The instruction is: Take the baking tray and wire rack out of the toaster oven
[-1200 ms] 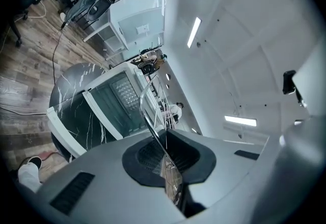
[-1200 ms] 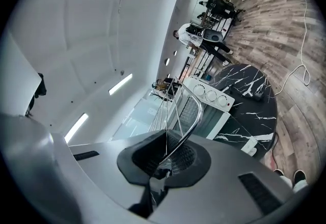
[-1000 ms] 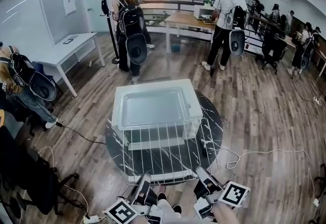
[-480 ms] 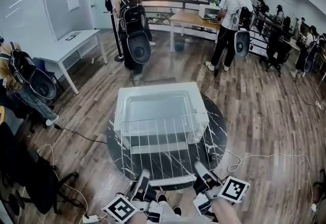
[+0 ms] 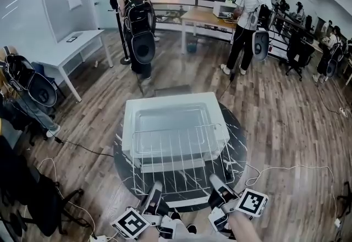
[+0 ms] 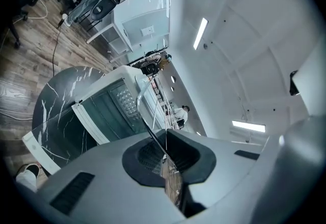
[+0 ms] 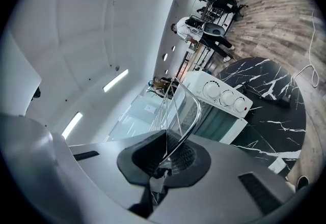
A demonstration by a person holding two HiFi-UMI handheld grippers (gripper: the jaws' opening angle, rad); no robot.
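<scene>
Black marble worktop (image 5: 236, 142) carried the oven (image 5: 127, 125). Both the left gripper (image 5: 155, 188) and right gripper (image 5: 215, 181) had jaws clenched on the rack (image 5: 175, 154) at its near wire, holding it level before the oven. Gripped only along that edge, it could sag, slip, or catch the oven's front.

Head view: high, steeply down on toaster oven (image 5: 165, 104). Gripper views: close, low, both facing oven.
</scene>
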